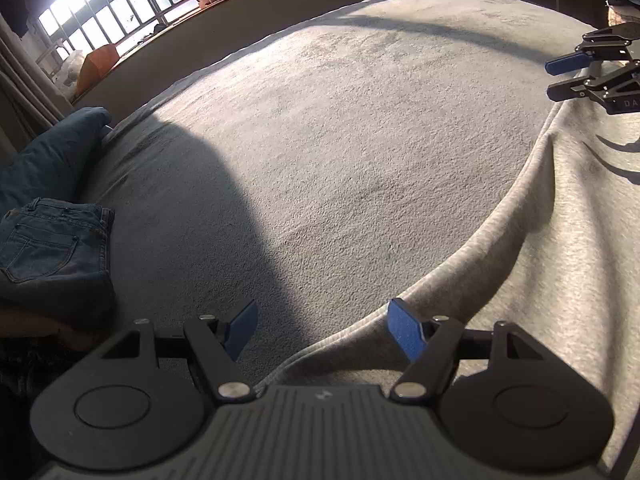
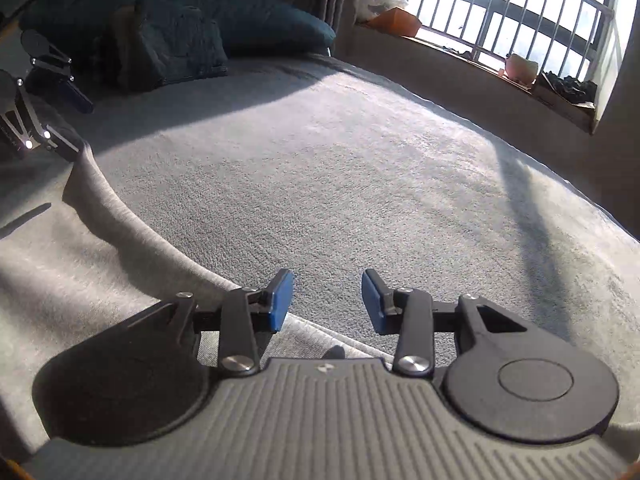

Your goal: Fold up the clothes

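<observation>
Grey garment (image 1: 540, 240) spread flat, edge rumpled

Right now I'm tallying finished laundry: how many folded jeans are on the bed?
1. The folded jeans lie at the bed's left edge, below the dark pillow, back pocket up. More clothes may sit outside both views.

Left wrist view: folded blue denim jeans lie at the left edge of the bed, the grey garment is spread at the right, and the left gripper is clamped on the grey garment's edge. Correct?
Not quite. The left gripper stands open, pressing on nothing; the grey garment's edge merely passes beneath it. The left wrist view shows this. The folded blue denim jeans do lie at the left.
</observation>
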